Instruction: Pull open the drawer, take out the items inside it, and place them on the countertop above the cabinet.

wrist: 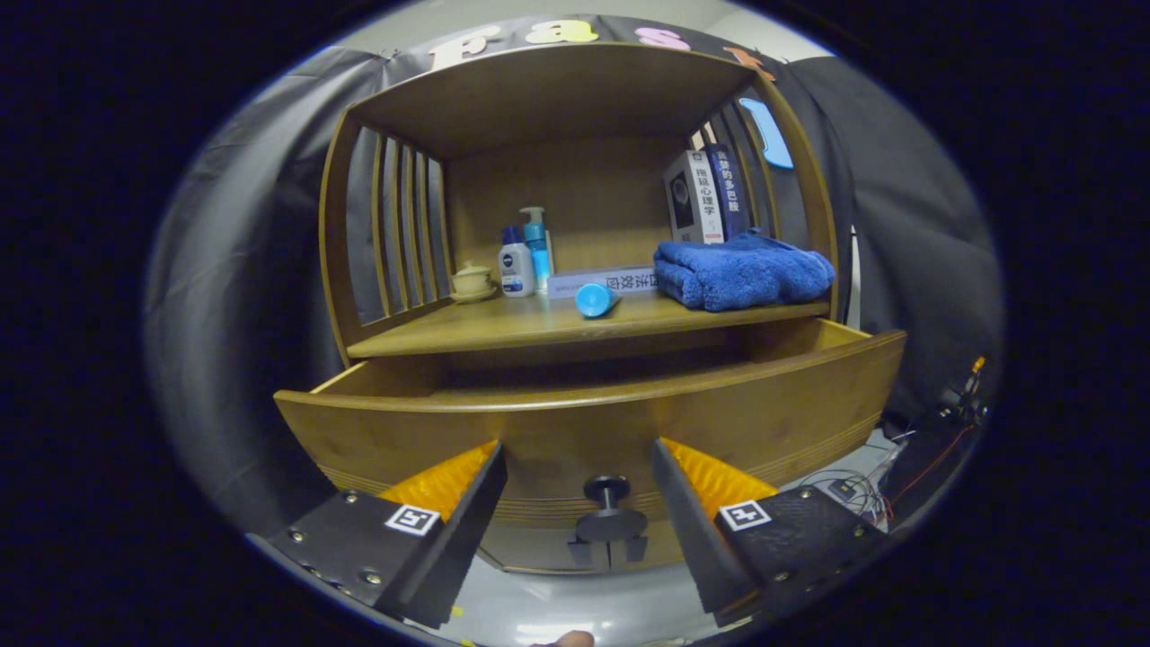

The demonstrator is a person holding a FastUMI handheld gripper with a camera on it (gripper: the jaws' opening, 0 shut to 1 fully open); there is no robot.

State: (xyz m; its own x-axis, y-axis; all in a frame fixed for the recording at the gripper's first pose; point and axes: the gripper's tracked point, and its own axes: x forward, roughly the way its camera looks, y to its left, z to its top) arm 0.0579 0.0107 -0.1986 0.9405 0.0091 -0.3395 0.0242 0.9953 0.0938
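Observation:
The wooden cabinet's drawer (593, 422) stands pulled out, its curved front facing me; its inside is hidden behind the front panel. A dark round knob (607, 490) sits low on the drawer front, between my two fingers and a little beyond their tips. My gripper (579, 454) is open, with nothing between its fingers. On the countertop (503, 334) above the drawer lie a folded blue towel (741, 270) at the right and a blue cup (596, 299) tipped on its side near the middle.
At the back of the countertop stand a small lidded pot (472, 280), two bottles (526, 256), a flat book (602, 280) and upright books (705, 196). Slatted side walls and a wooden top enclose the shelf. Cables (934, 440) lie on the floor right of the cabinet.

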